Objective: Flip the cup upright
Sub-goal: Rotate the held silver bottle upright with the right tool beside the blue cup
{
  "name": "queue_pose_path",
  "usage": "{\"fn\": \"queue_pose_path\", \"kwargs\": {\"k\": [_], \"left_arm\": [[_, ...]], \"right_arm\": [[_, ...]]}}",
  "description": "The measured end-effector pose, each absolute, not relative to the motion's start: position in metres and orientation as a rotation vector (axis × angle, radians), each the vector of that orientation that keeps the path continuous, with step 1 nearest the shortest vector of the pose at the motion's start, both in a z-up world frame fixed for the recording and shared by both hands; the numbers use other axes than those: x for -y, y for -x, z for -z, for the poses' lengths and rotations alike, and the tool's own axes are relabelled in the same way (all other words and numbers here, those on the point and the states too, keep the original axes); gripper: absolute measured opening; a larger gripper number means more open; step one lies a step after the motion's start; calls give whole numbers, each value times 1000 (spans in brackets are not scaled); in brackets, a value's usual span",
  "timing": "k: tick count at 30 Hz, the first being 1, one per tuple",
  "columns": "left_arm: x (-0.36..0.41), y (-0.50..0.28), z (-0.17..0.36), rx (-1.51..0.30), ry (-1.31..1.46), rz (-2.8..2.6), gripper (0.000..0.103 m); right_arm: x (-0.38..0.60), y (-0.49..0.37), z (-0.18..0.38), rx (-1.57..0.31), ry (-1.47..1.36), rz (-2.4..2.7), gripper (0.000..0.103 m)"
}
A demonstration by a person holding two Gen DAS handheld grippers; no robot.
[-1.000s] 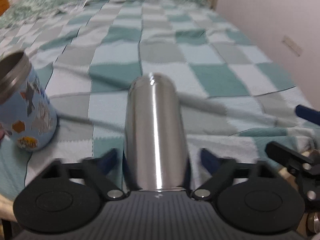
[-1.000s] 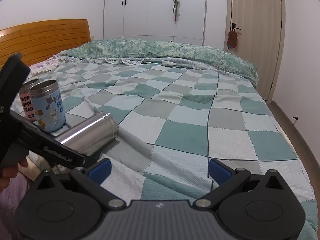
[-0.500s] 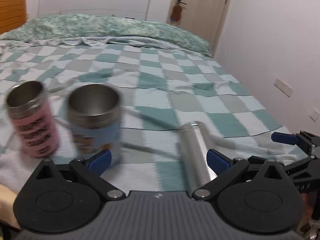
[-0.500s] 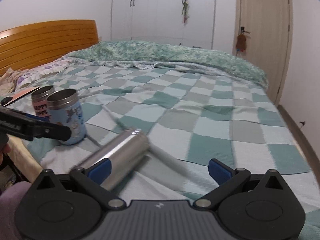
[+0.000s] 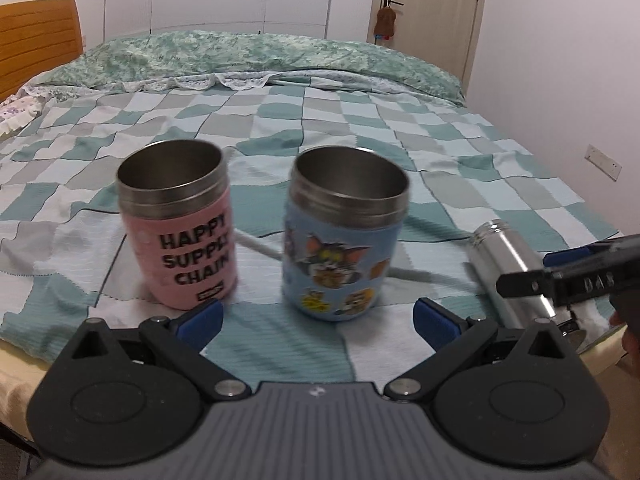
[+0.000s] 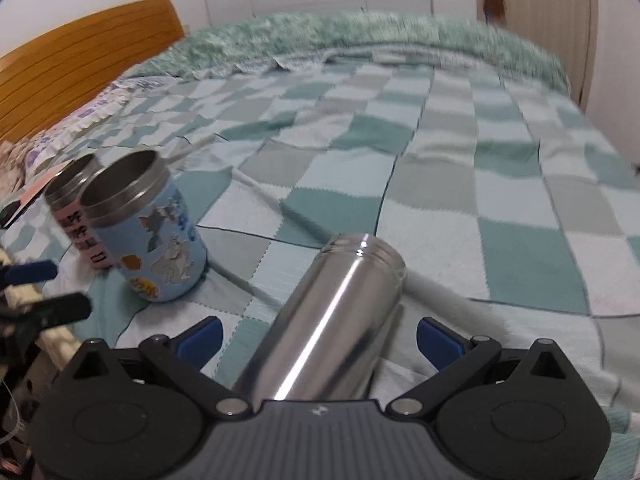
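Note:
A plain steel cup (image 6: 324,320) lies on its side on the checkered bedspread, its threaded mouth pointing away. My right gripper (image 6: 320,338) is open, with the cup lying between its blue fingertips without being gripped. The same cup shows at the right of the left wrist view (image 5: 508,264), partly behind the right gripper's finger (image 5: 568,276). My left gripper (image 5: 316,316) is open and empty, just in front of two upright cups: a pink one (image 5: 180,224) and a blue cartoon one (image 5: 340,236).
The two upright cups (image 6: 148,228) stand left of the steel cup near the bed's front edge. A wooden headboard (image 6: 80,60) is at the left, a folded quilt (image 5: 248,56) across the far end, a door (image 5: 428,16) and a wall at the right.
My left gripper has swung left from the steel cup to face the two upright cups. My right gripper has moved in and down until the steel cup lies between its fingers.

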State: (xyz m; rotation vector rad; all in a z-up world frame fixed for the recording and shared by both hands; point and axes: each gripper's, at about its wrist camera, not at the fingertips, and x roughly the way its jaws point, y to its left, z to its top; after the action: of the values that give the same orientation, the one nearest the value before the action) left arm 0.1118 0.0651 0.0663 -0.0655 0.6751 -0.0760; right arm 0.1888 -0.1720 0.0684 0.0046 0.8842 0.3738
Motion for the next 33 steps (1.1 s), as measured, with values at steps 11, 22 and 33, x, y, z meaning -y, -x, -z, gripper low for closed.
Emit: {"fn": "queue_pose_path", "kwargs": {"k": [11, 22, 33], "left_arm": [[-85, -120, -54, -685, 84, 102, 103], [-82, -117, -50, -681, 87, 129, 103], [-81, -106, -55, -663, 103, 131, 103]], "right_arm": [[184, -239, -47, -1095, -244, -287, 94], [191, -213, -62, -948, -271, -334, 66], [171, -160, -109, -555, -116, -448, 64]]}}
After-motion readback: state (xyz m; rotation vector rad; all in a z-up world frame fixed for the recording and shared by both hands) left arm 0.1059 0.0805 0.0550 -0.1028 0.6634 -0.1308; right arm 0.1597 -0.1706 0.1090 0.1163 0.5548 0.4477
